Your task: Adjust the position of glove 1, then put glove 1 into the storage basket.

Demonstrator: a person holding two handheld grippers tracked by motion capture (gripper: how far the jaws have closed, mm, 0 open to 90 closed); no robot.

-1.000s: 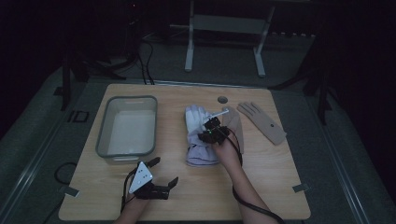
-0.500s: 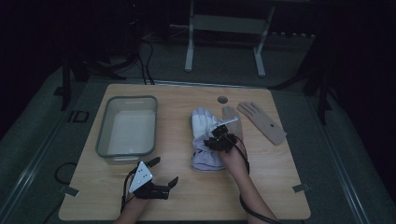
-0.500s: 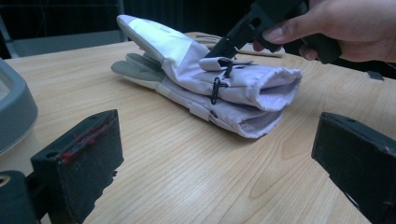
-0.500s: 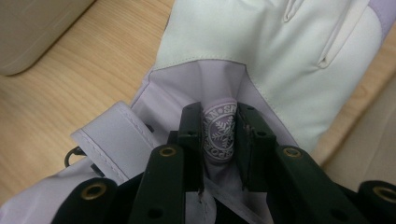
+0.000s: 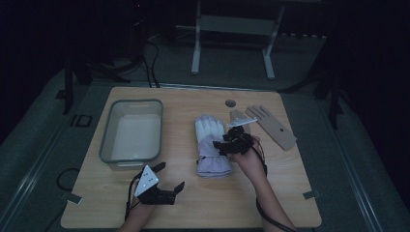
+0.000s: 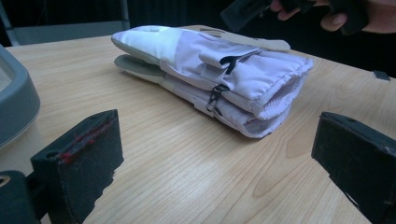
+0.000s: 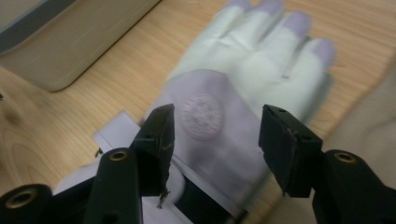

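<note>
At the near edge of the wooden bench (image 5: 290, 193), the left claw (image 5: 167, 186) rested with jaws wide apart and empty. The right claw (image 7: 215, 140) hovered, jaws parted, over the lavender-and-white glove (image 5: 211, 145) at mid-bench. Beyond lay a tan glove (image 5: 270, 124) and a grey-rimmed tub (image 5: 131, 133).

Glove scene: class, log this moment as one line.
right hand-held gripper: open over glove | left hand-held gripper: open, idle | tray: empty
</note>
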